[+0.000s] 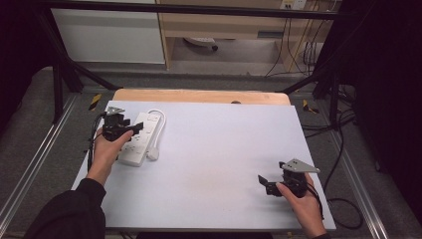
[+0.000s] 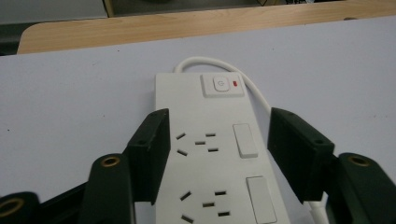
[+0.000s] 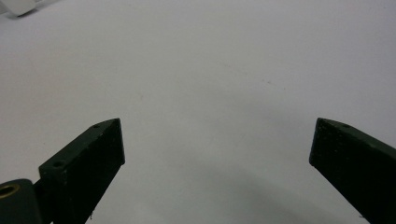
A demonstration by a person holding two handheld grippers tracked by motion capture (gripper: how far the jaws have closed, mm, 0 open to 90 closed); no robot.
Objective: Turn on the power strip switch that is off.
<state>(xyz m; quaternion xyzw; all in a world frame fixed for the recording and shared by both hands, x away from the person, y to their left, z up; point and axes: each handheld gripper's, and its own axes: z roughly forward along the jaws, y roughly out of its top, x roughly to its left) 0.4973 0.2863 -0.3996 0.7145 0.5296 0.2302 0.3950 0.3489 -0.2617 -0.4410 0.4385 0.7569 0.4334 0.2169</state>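
Currently left tongs (image 2: 215, 149) straddle the power strip (image 2: 210, 154) mid-frame, jaws apart, not clearly pressing; off-centre squeeze could skew it. Right tongs (image 3: 217, 158) apart, idle.

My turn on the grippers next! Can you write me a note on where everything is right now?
Left gripper: its fingers straddle the white power strip. One touches the strip's side; the other stands off the opposite side, so no grip yet.
Right gripper: open, nothing between its fingers, over bare table at the near right.
Power strip: flat at the table's far left, white cable curled beside it, red light by the main switch.
Done: the left gripper is lined up on the strip.
Left: probably close on it and lift or move it.
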